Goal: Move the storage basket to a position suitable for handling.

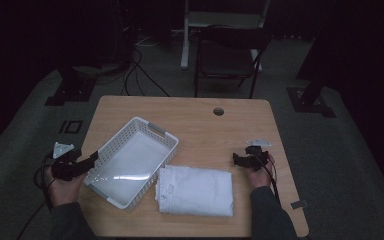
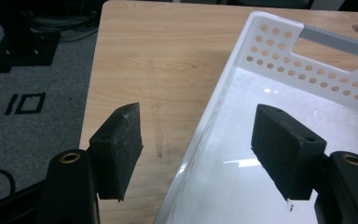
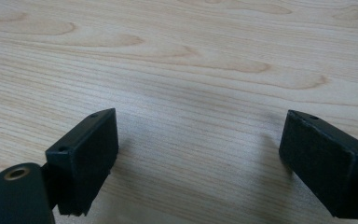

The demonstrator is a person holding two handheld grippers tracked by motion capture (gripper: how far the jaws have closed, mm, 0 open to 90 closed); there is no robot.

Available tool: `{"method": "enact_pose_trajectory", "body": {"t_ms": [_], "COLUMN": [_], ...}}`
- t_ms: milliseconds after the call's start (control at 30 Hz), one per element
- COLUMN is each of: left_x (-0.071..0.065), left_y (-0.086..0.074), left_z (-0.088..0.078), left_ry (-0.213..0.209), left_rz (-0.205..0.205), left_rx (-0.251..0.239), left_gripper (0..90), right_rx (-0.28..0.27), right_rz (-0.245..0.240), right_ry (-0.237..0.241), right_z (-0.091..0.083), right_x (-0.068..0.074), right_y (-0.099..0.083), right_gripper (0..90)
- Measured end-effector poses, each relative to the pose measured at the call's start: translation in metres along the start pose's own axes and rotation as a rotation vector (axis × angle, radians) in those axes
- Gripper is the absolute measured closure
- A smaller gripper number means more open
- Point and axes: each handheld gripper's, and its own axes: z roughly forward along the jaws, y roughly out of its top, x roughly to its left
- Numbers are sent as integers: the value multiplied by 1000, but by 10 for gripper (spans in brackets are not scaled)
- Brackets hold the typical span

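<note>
Left hand-held gripper (image 2: 198,140) spread astride white basket (image 2: 279,93) rim, pads clear; right hand-held gripper (image 3: 200,154) spread over bare worktop (image 3: 191,70), beside folded cloth (image 1: 195,190)

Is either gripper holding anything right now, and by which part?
Nothing is held. The left gripper stands open astride the white basket's side wall; the right gripper is open over bare table.

Work surface: wooden table (image 1: 200,120) and its load.
Your table carries a white perforated basket (image 1: 130,162) at its left half, set at an angle, and a folded white cloth (image 1: 195,190) just beside the basket's near right corner. Note the round cable hole (image 1: 218,111) near the far edge.
</note>
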Motion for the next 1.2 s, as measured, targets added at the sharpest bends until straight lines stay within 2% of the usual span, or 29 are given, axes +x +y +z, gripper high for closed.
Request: {"method": "enact_pose_trajectory", "body": {"t_ms": [267, 467, 600, 867, 1100, 1200], "left_x": [-2, -2, -3, 3, 8, 10], "left_y": [-2, -4, -6, -13, -20, -22], "left_z": [0, 3, 5, 0, -2, 0], "left_ry": [18, 34, 54, 82, 127, 121], "left_rz": [22, 47, 59, 50, 50, 47], "left_rx": [19, 60, 89, 107, 133, 148], "left_gripper": [329, 327, 292, 295, 328, 361], "right_rx": [-1, -3, -5, -6, -6, -6], "right_rz": [6, 7, 4, 3, 3, 3], "right_ry": [-4, -4, -3, -2, -2, -2], "right_z": [-2, -3, -3, -4, -4, -4], "right_x": [1, 1, 0, 0, 0, 0], "right_y": [-2, -2, -3, -3, -3, -3], "right_gripper": [121, 133, 137, 138, 137, 137]}}
